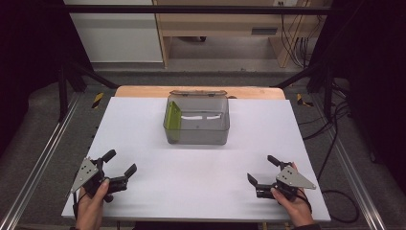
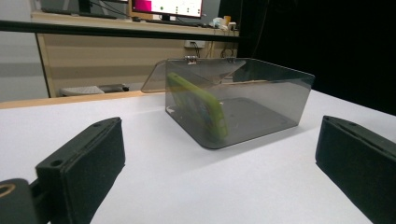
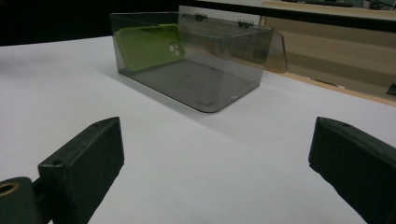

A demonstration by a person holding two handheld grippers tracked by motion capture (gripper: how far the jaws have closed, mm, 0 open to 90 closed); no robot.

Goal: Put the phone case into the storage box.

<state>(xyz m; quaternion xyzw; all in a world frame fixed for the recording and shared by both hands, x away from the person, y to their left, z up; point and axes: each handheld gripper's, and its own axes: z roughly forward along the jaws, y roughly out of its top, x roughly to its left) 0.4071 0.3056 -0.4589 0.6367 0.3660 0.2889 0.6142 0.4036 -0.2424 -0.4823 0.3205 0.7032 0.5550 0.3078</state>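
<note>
Jaws wide on both my left gripper (image 1: pixel 118 166) and right gripper (image 1: pixel 262 170), holding nothing, parked near corners of the counter (image 1: pixel 143 143) so the smoky box (image 1: pixel 197 125) mid-counter, green phone case (image 1: pixel 172 120) leaning inside its left wall, stays reachable from either side.

One smoky box (image 1: pixel 197 125) – one green phone case (image 1: pixel 173 120) – two grippers.

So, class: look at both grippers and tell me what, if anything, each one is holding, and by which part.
Nothing is held. The left gripper and right gripper are both open over the white table, apart from the clear box with the green phone case.
</note>
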